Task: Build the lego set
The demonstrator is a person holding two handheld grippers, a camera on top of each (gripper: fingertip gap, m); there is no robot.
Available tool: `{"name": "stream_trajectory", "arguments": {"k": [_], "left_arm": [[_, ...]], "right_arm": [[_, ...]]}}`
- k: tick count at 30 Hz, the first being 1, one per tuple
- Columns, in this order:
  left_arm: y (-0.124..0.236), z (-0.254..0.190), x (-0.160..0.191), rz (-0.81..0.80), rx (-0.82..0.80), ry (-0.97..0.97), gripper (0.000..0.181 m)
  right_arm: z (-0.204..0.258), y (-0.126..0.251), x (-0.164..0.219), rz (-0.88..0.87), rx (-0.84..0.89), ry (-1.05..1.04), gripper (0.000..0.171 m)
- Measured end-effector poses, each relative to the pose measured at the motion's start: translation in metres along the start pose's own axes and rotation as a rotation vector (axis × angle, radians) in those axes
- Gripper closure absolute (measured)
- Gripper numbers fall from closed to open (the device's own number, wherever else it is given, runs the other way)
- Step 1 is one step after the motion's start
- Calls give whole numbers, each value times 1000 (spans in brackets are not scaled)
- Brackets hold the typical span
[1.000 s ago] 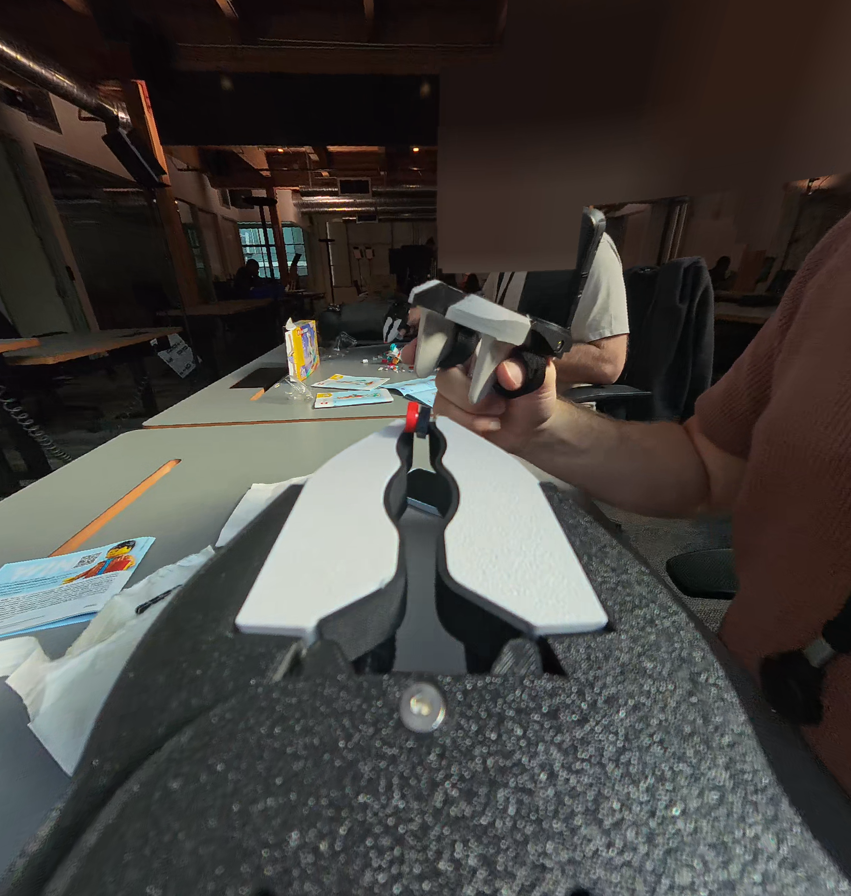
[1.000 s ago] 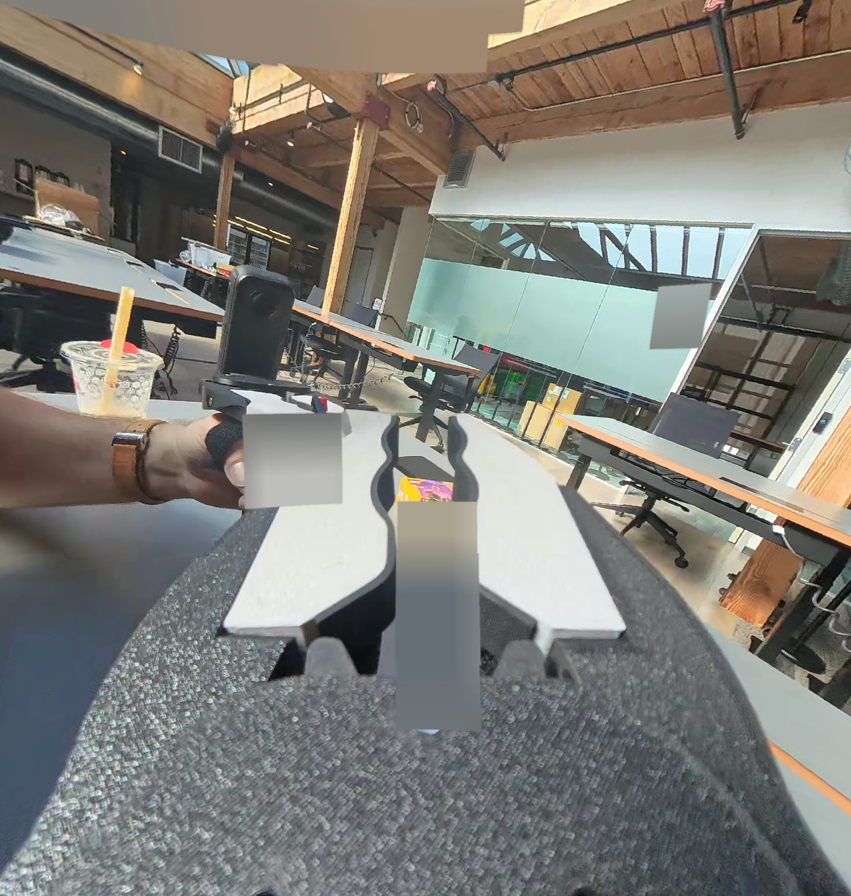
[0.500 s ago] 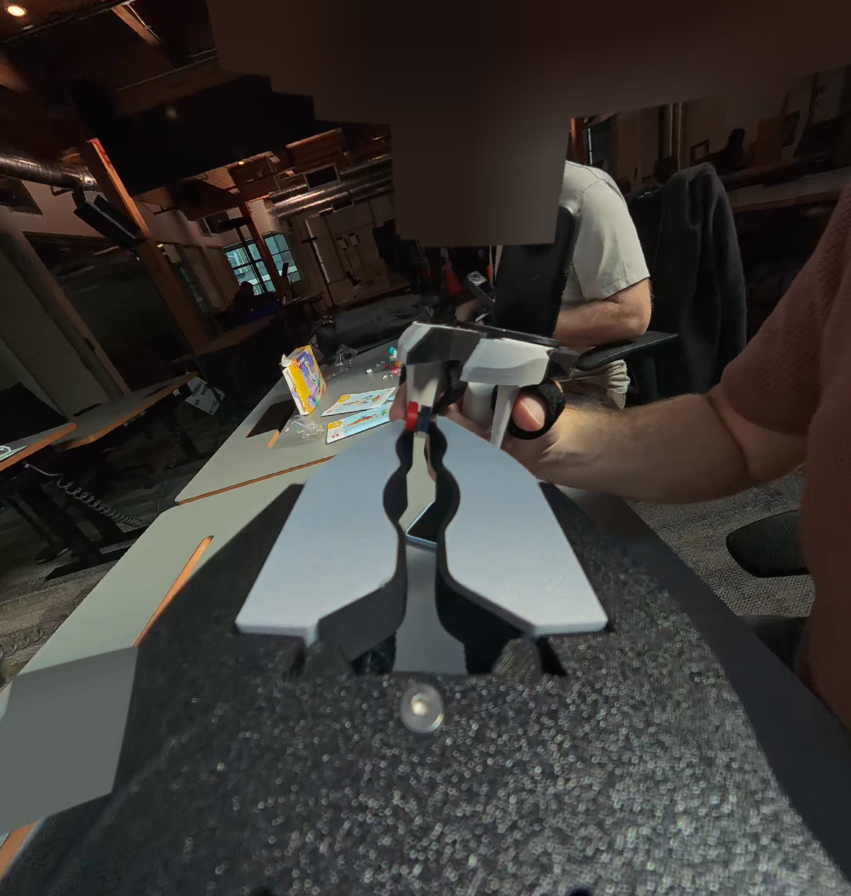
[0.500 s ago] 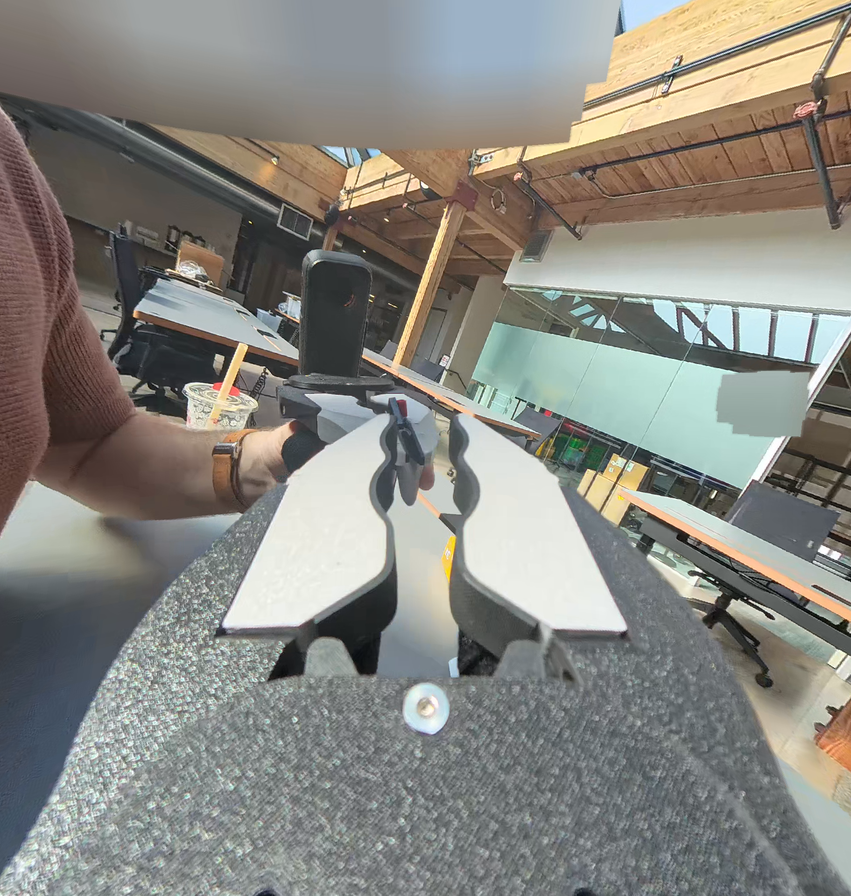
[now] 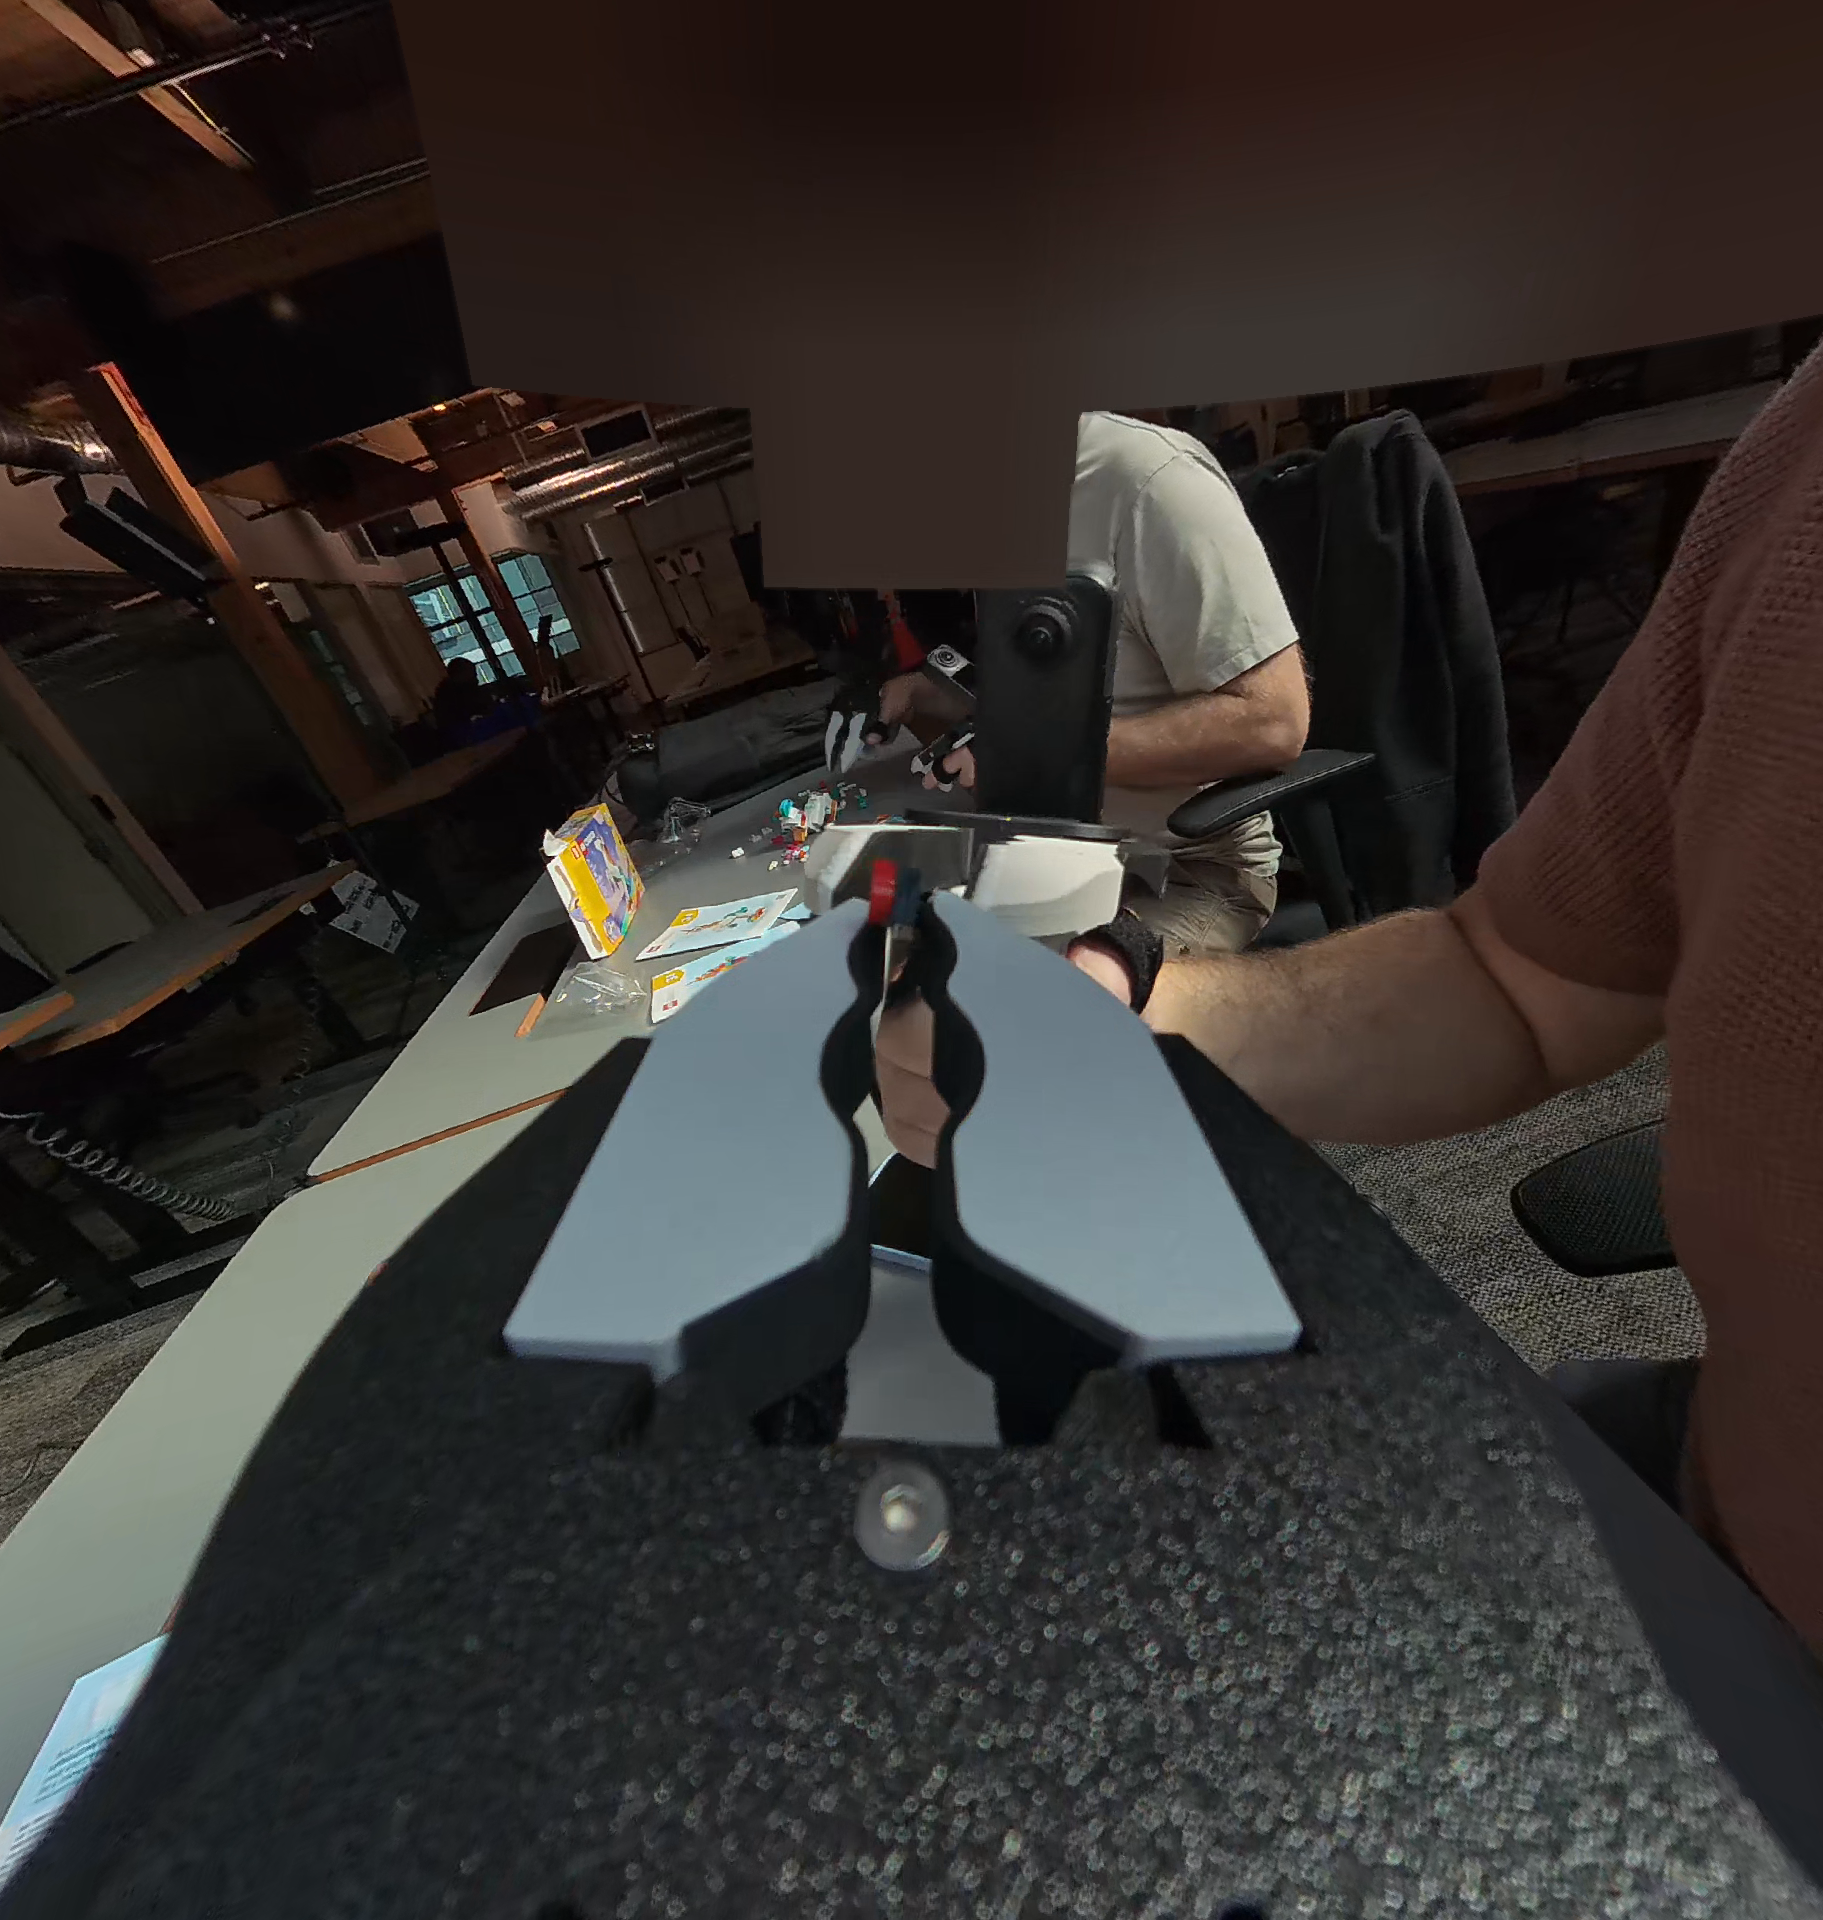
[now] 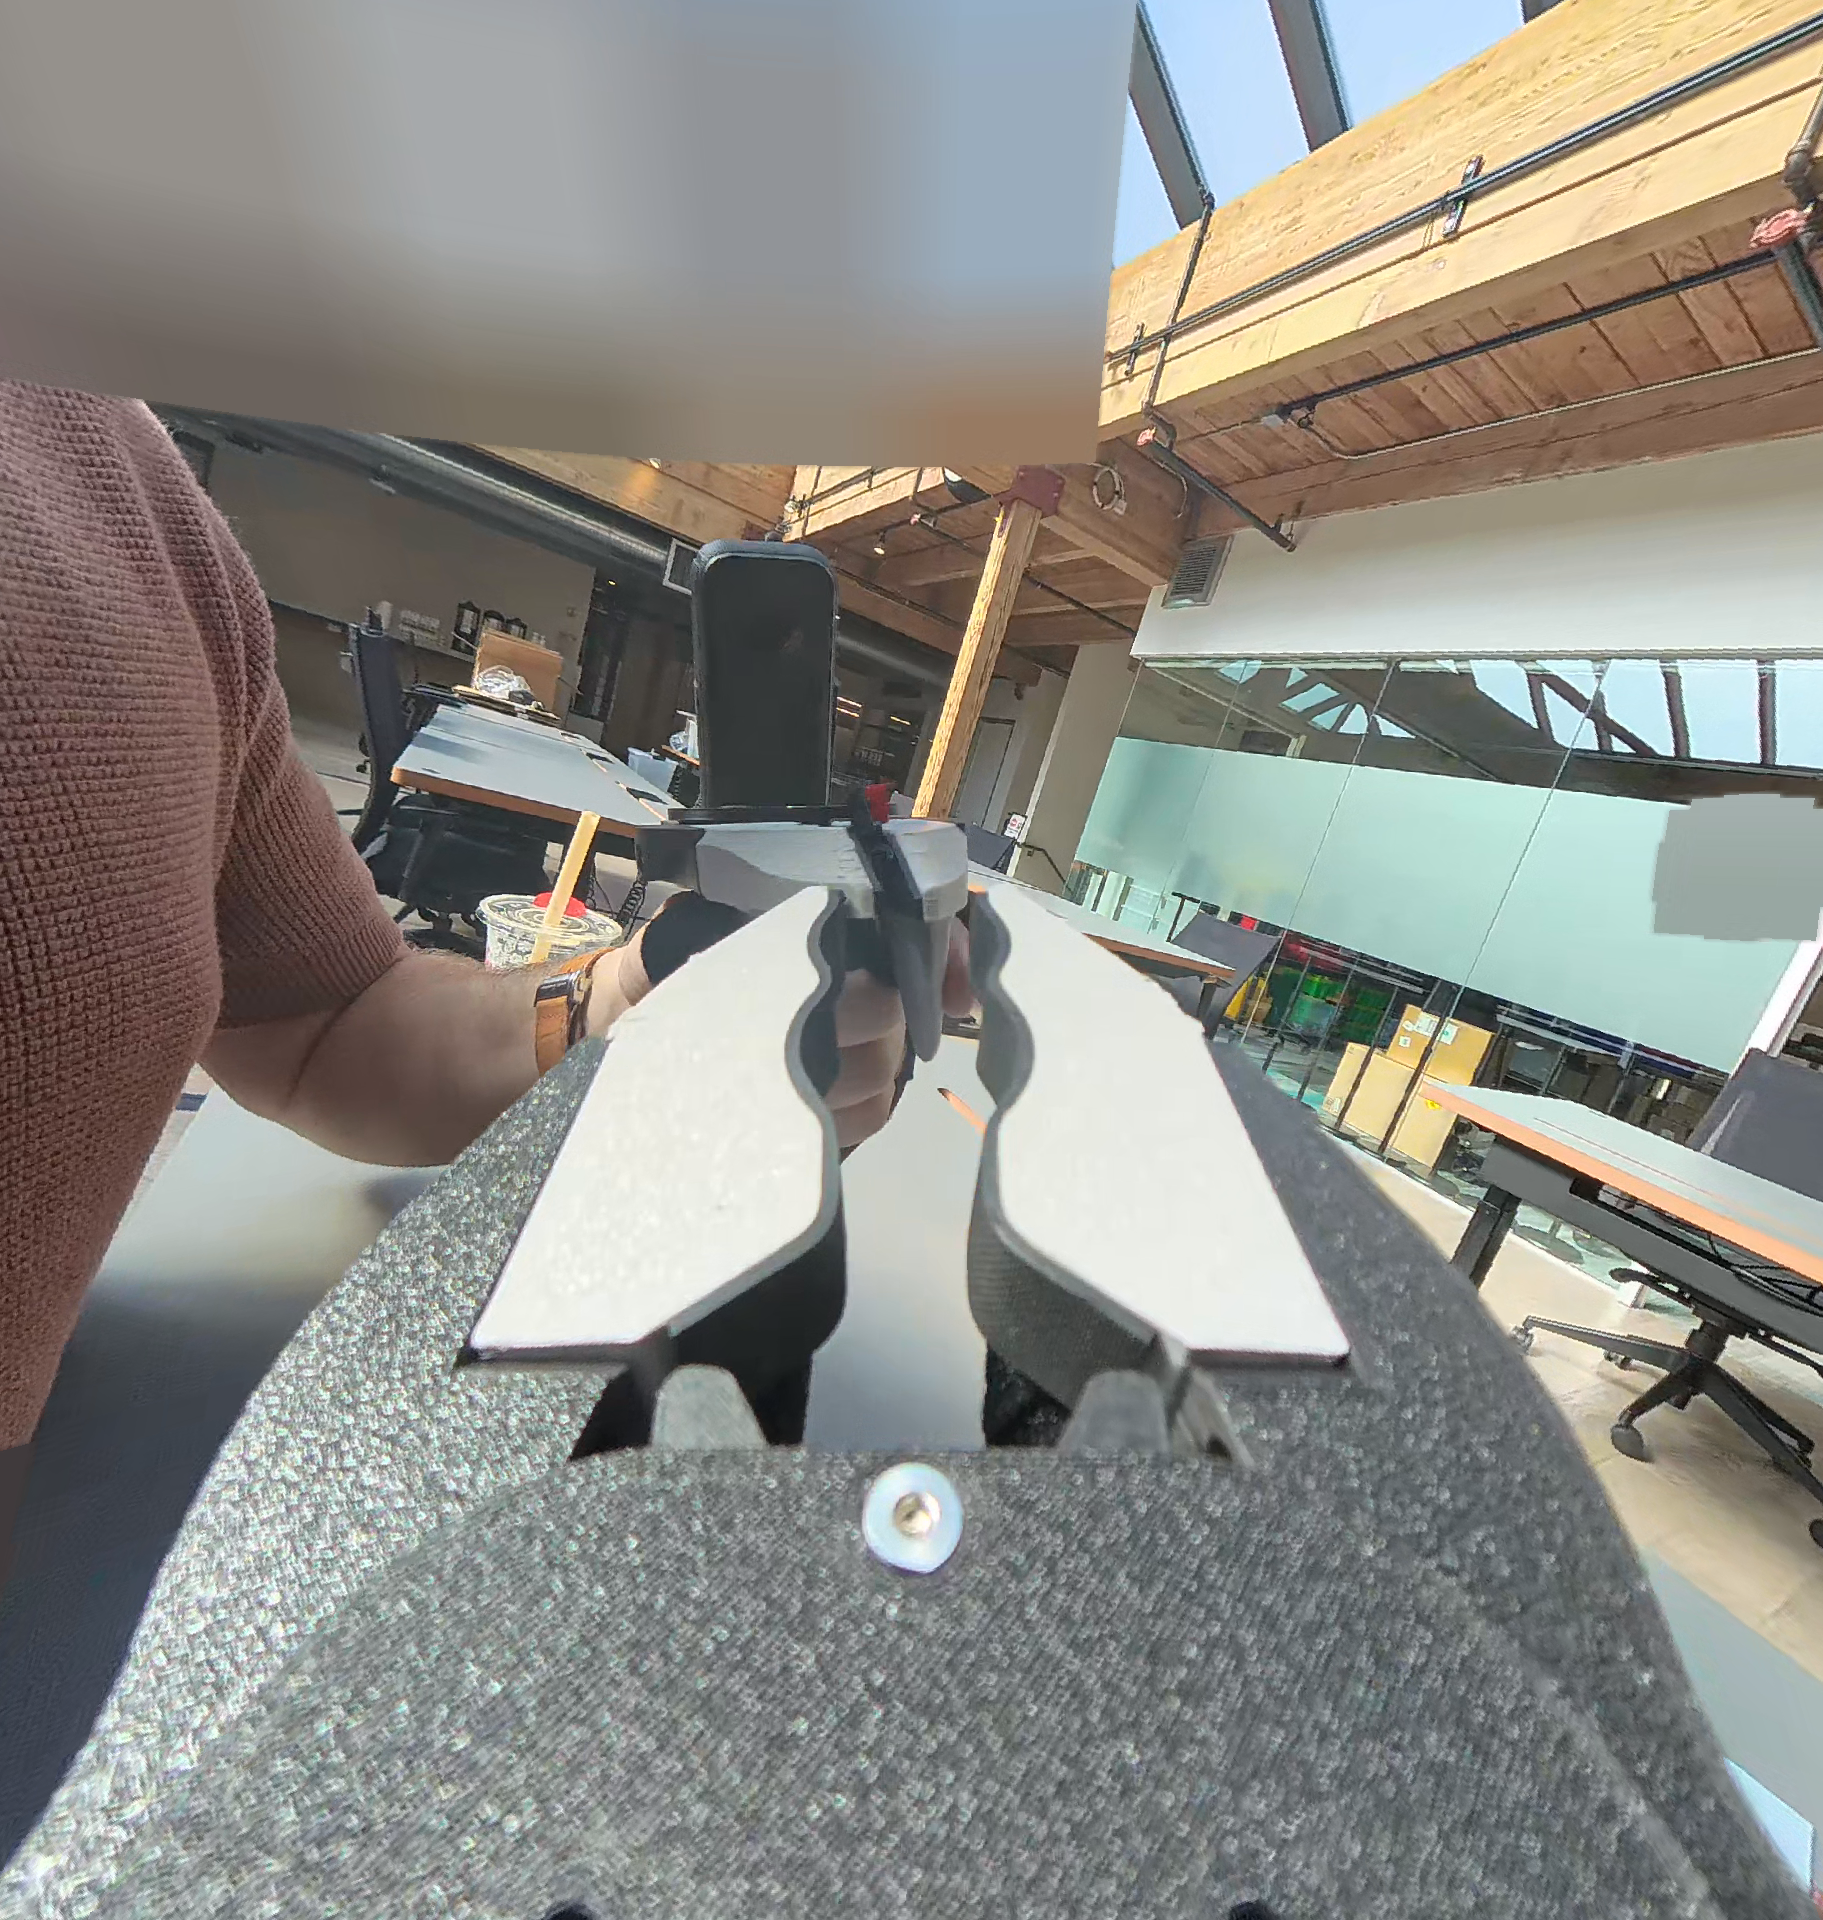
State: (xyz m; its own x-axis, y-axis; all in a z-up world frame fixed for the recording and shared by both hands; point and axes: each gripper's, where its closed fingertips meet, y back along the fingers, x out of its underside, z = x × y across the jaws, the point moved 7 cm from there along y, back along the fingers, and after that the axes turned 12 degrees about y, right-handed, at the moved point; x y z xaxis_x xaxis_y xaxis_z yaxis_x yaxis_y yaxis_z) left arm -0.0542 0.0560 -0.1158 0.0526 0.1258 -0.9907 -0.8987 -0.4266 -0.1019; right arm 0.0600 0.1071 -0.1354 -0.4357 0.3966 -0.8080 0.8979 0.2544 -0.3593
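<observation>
While the left tool [image 5: 899,914] is raised off the table [image 5: 450,1091], its two pale fingers are drawn almost together and pinch a small lego piece [image 5: 886,891], red with a dark part beside it, right at the tips.

Left wrist view, from the left: the corner of a blue leaflet [image 5: 65,1756] lies at the near edge of the table. Farther along are a yellow box [image 5: 595,894] standing tilted, a clear plastic bag [image 5: 600,987] just beside it, printed instruction sheets [image 5: 720,925] and a scatter of loose bricks [image 5: 813,816]. Just behind the pinched piece hangs the right tool [image 5: 990,883], with a black camera [image 5: 1042,717] upright on top, gripped by a hand [image 5: 912,1070] whose forearm runs to a rust-coloured sleeve [image 5: 1769,831]. Beyond it a second person in a pale shirt [image 5: 1177,623] sits at the far end, with a black chair [image 5: 1385,644] to the right.

Right wrist view, from the left: the rust sleeve [image 6: 86,831], then a plastic cup with a straw [image 6: 543,930] and a brown wrist strap [image 6: 559,1008]. The right tool [image 6: 902,909] has its fingers spread with a clear gap and nothing between them. Straight ahead, close to the tips, the left tool [image 6: 834,862] faces it, the red of the lego piece [image 6: 874,800] showing at its top edge. Whether the piece touches the right tool cannot be told. A wooden post [image 6: 980,665] stands behind, and another desk [image 6: 1665,1174] with an office chair [image 6: 1717,1340] is at the right.
</observation>
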Motion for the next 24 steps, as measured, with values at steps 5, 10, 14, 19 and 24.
{"name": "stream_trajectory", "arguments": {"k": [5,10,14,19,24], "left_arm": [[2,0,2,5,5,-1,176],[9,7,3,-26,1,46,176],[13,17,5,-89,24,170,176],[14,21,9,-82,31,179,176],[14,17,14,-13,135,101,176]], "right_arm": [[0,0,1,14,-2,7,146],[-7,4,2,7,33,-46,147],[-15,9,0,-21,73,-98,147],[-16,7,-3,-13,78,-96,148],[-19,-11,-9,248,84,55,160]]}}
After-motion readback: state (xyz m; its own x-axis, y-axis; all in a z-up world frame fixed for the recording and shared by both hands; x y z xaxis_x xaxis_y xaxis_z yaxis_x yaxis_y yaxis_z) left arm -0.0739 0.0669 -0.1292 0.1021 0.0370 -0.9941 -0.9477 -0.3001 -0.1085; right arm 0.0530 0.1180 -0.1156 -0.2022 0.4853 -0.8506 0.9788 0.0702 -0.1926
